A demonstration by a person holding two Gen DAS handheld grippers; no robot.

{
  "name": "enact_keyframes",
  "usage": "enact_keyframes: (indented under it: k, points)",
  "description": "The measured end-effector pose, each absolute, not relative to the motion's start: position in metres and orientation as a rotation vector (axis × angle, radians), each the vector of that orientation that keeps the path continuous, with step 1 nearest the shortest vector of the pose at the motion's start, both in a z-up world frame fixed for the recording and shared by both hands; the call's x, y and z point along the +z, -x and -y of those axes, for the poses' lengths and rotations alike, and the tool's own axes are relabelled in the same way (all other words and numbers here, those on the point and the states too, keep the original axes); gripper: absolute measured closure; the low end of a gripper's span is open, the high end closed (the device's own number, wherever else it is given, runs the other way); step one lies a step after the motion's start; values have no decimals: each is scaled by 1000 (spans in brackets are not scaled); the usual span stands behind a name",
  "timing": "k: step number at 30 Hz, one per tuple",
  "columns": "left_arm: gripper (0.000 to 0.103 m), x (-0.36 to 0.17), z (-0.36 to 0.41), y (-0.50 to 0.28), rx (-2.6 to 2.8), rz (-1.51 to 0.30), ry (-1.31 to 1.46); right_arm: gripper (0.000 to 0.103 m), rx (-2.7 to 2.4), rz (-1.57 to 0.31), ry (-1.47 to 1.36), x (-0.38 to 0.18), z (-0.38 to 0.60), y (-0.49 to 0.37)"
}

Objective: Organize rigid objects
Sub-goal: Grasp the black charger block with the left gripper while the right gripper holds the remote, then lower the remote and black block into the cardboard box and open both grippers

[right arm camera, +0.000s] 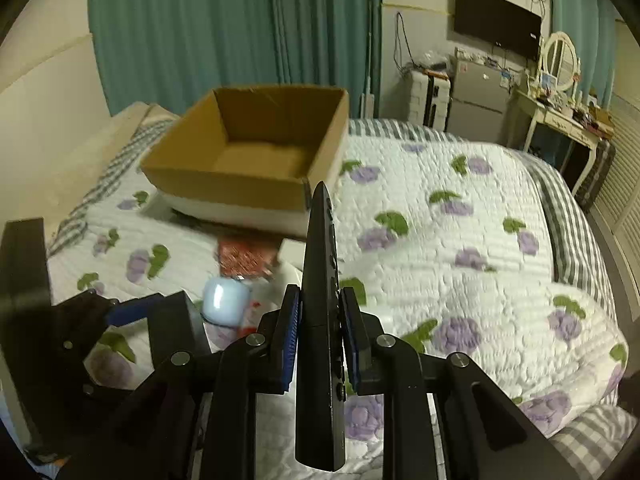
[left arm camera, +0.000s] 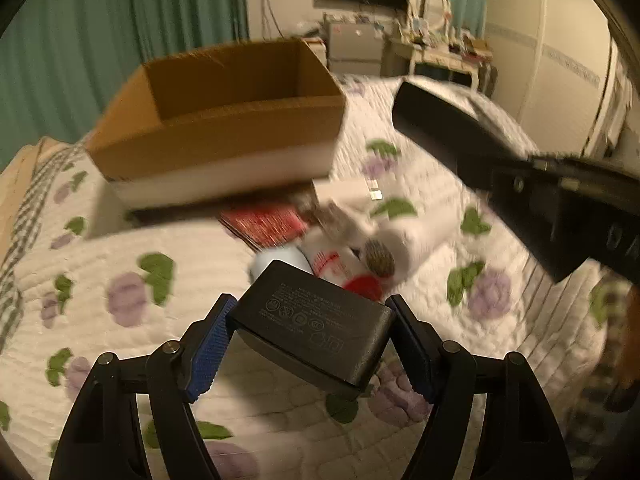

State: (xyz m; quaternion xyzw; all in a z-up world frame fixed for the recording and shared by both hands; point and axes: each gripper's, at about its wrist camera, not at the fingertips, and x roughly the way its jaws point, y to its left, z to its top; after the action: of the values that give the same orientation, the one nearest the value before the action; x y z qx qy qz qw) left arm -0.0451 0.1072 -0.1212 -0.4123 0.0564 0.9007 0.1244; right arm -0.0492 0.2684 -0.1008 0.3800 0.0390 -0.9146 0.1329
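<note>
My left gripper [left arm camera: 310, 322] is shut on a black power adapter [left arm camera: 312, 320] and holds it above the flowered quilt; it also shows at the left of the right wrist view [right arm camera: 176, 322]. My right gripper [right arm camera: 320, 312] is shut on a black remote control [right arm camera: 320, 300], held on edge and pointing forward; the remote also shows in the left wrist view [left arm camera: 448, 132]. An open, empty cardboard box [left arm camera: 224, 116] [right arm camera: 256, 148] stands on the bed ahead. A red packet [left arm camera: 266, 222], white bottles [left arm camera: 400, 240] and a pale blue case [right arm camera: 222, 300] lie before the box.
The bed has a white quilt [right arm camera: 460, 264] with purple flowers. Green curtains [right arm camera: 224, 24] hang behind the box. A wall TV [right arm camera: 496, 20], a small fridge [right arm camera: 476, 100] and a dressing table [right arm camera: 560, 116] stand at the far right.
</note>
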Motion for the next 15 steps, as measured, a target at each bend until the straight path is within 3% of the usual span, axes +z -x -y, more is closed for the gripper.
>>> enact_keyframes:
  k: [6,15]
  points:
    - [27,-67,-85,74,2709,-40,1107,84,-2648,-109,-986,-57,-250,65]
    - [27,-5,-45,145,2865,-95,994,84,-2625,-165,-880,-16,-208,128]
